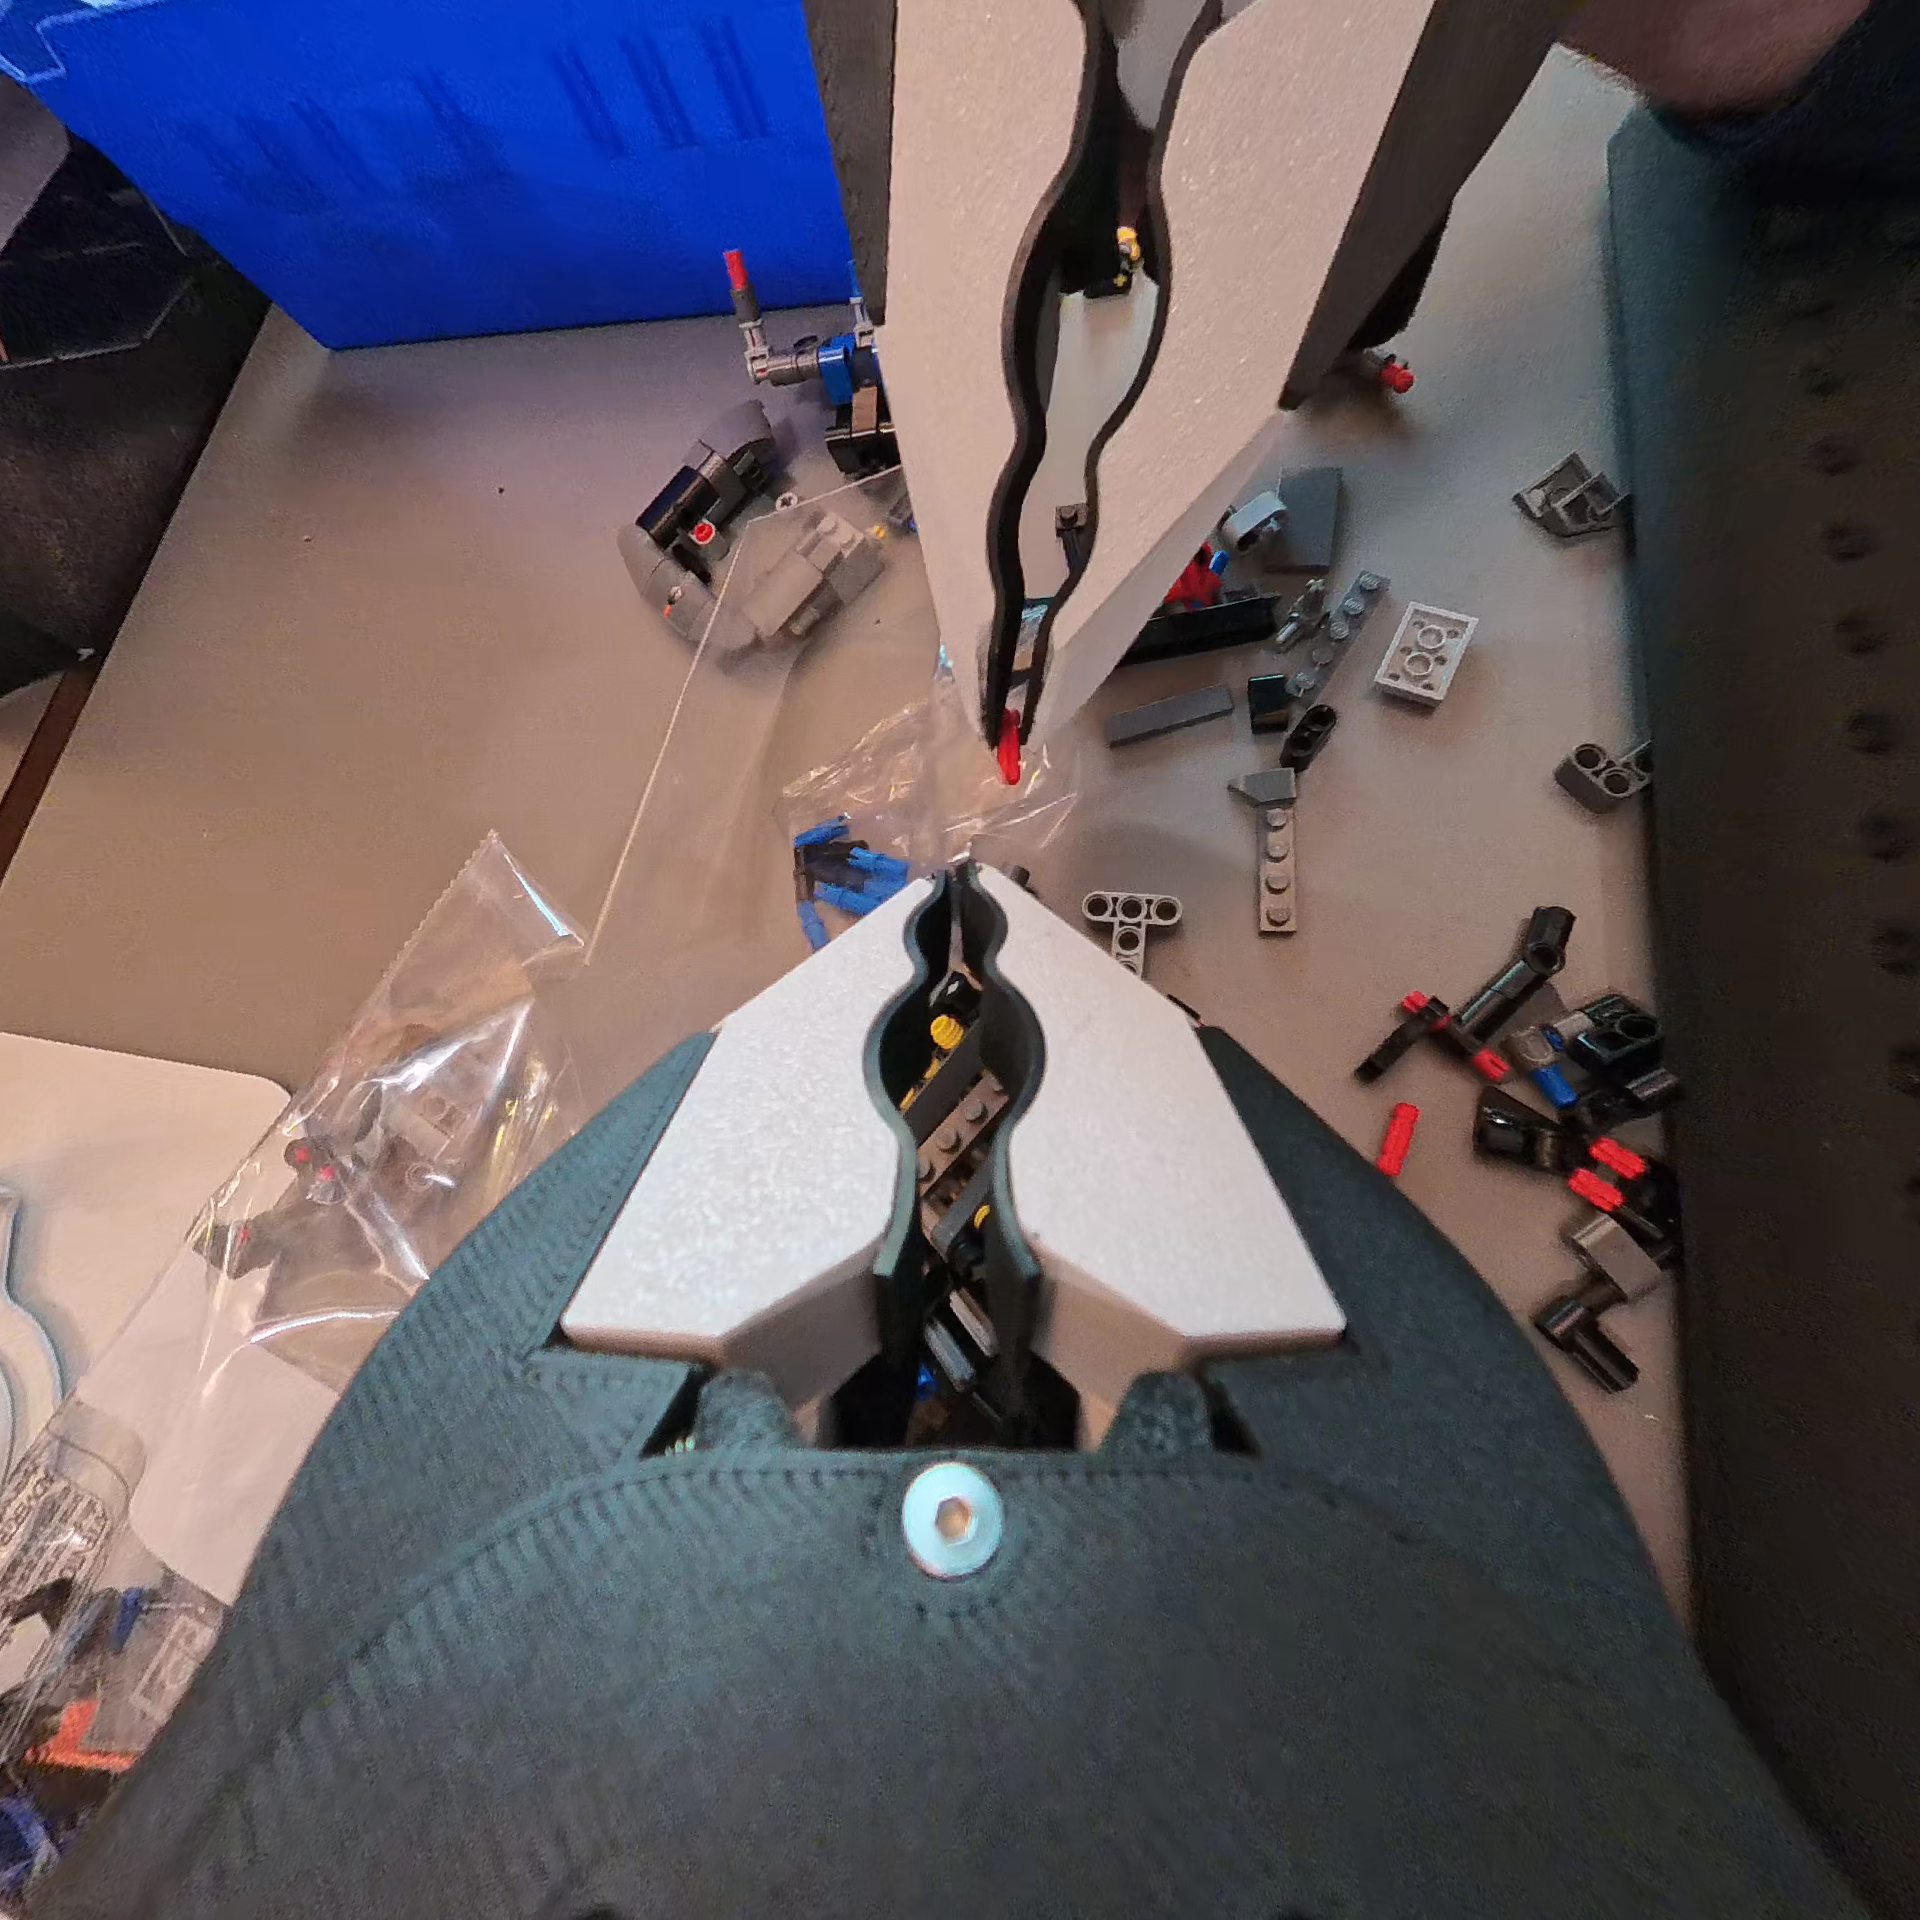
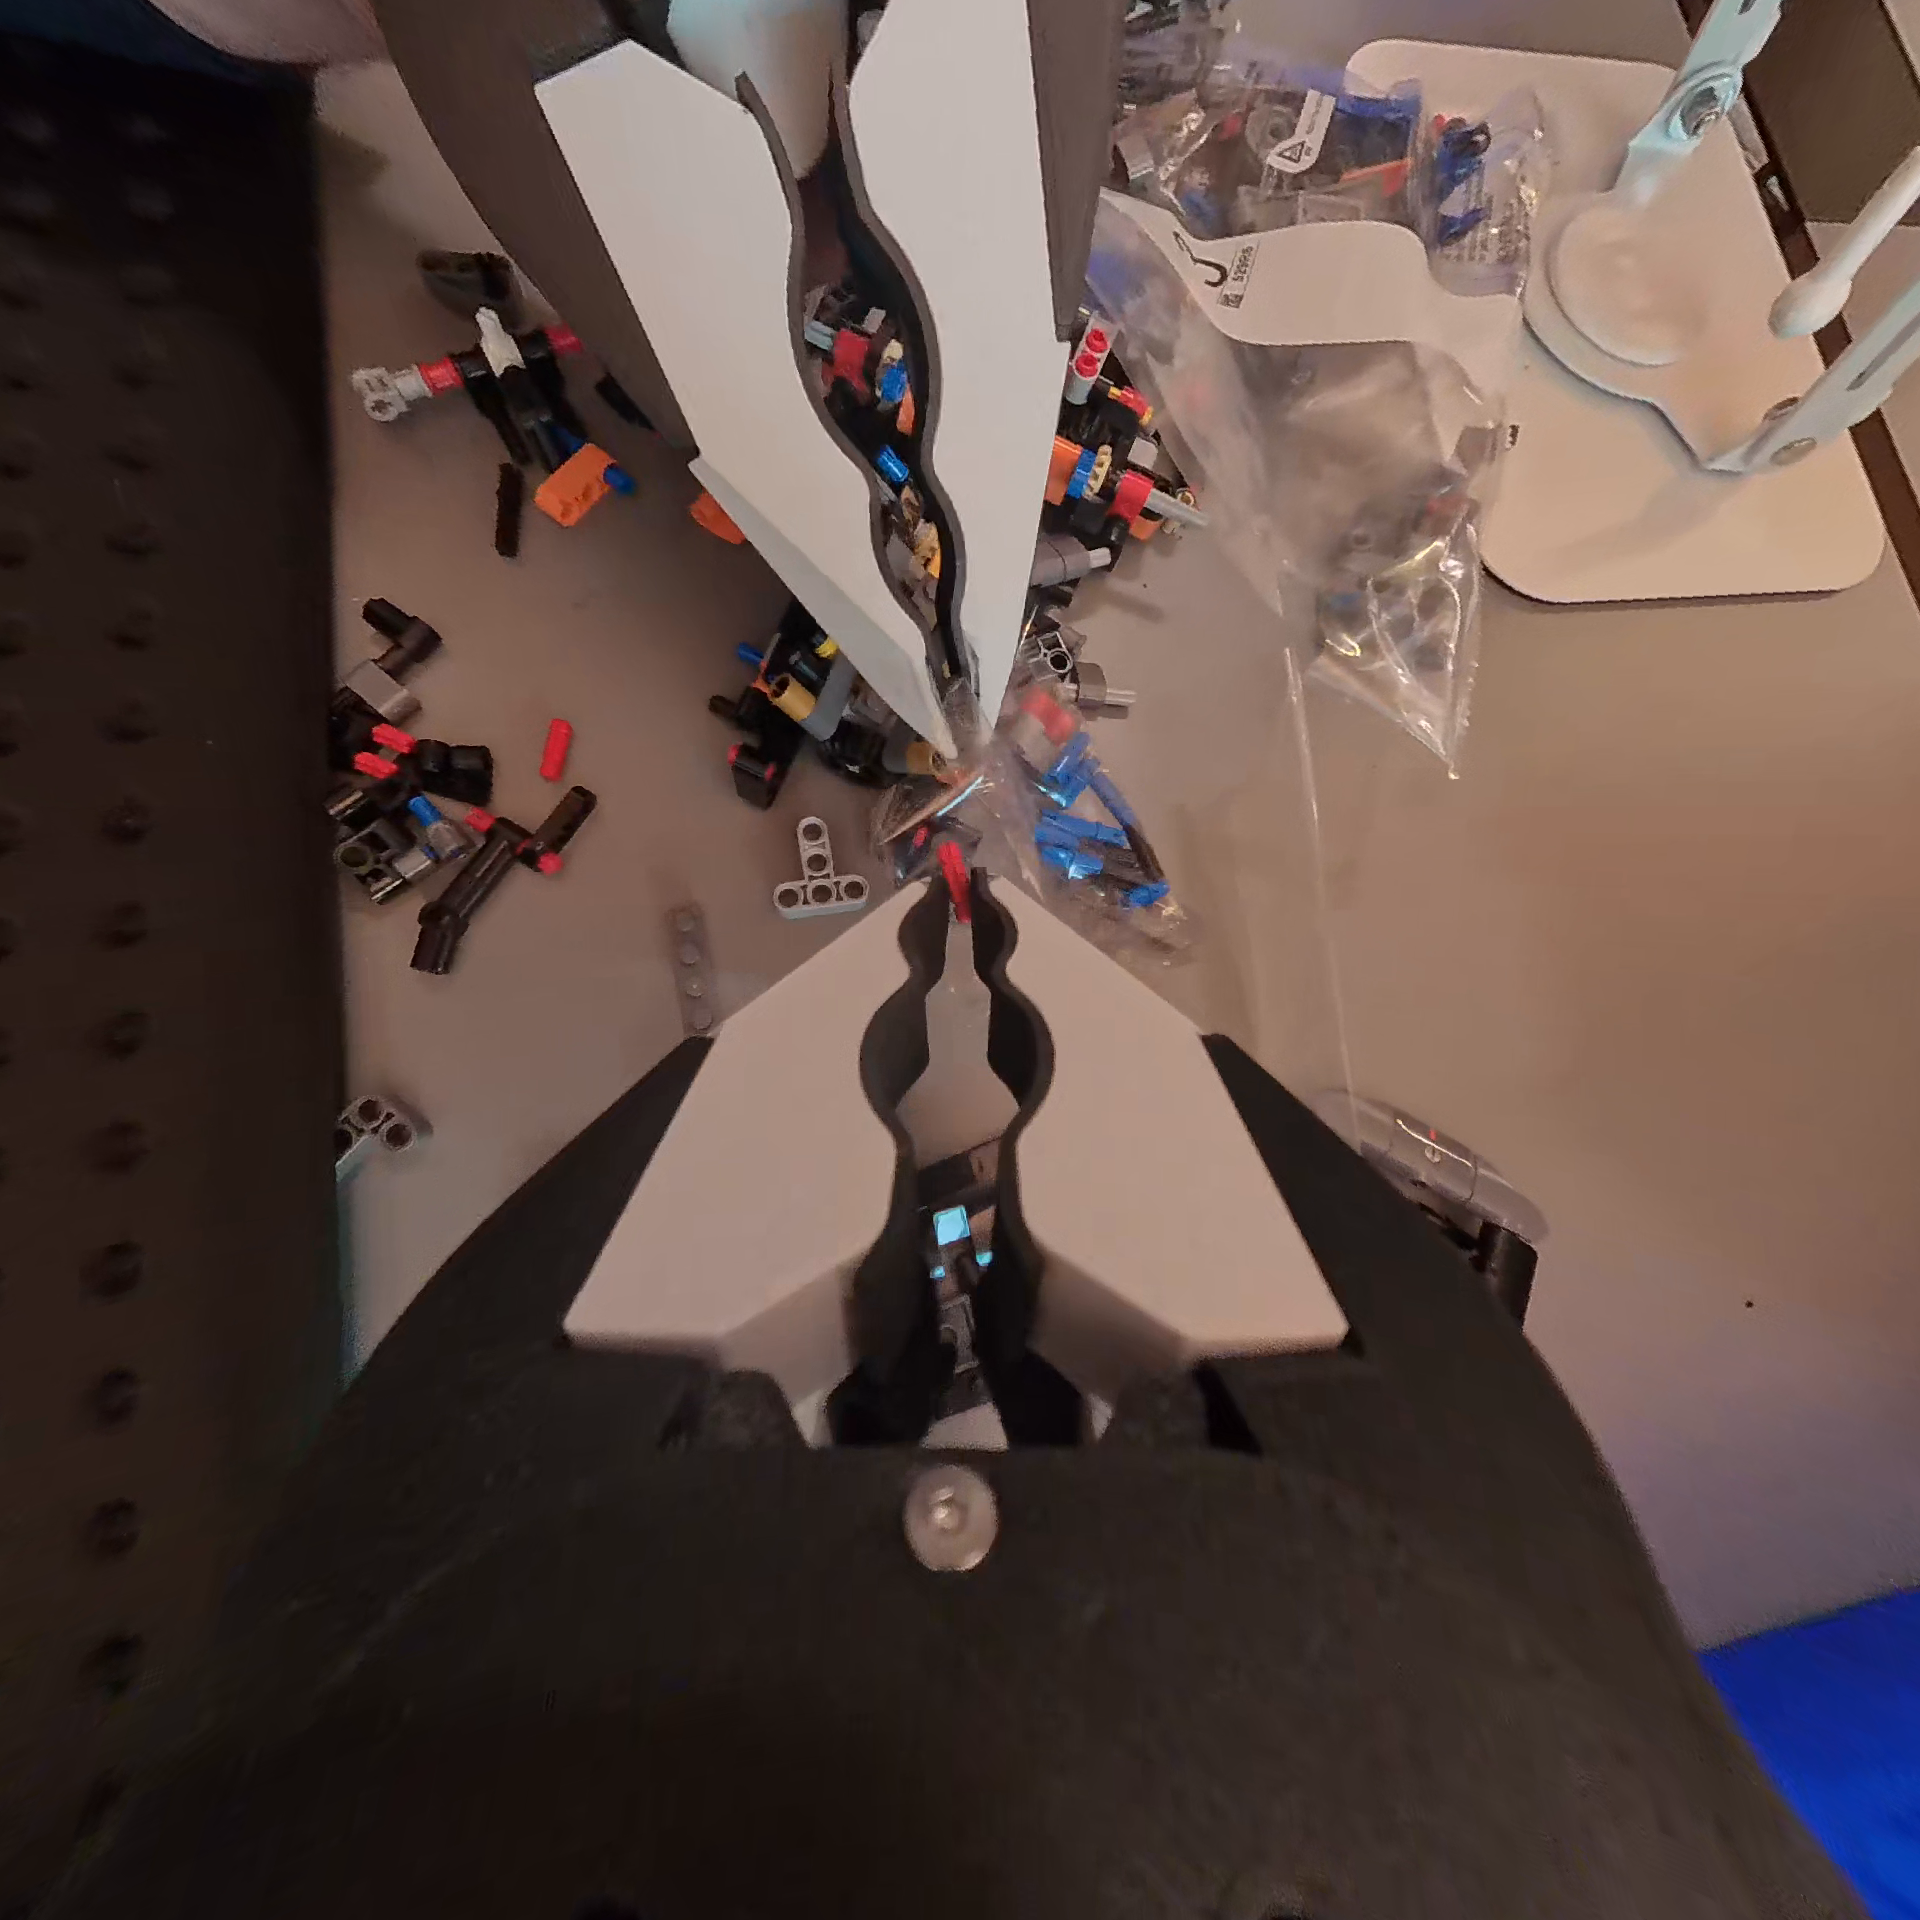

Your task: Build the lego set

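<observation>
My left gripper is shut on the edge of a small clear plastic bag that holds several blue pins. It pinches the bag just above the grey table. My right gripper is shut on a small red pin, which sticks out past its tips. In the left wrist view the right gripper comes down from above, the red pin close over the bag. In the right wrist view the left gripper faces it, tip to tip, with the bag between them.
Loose black, grey and red parts lie scattered to the right, beside a dark studded mat. Part-built grey and black assemblies sit before a blue bin. More bags of parts and a white stand base lie to the left. Less than 4 cm separates the two grippers' tips.
</observation>
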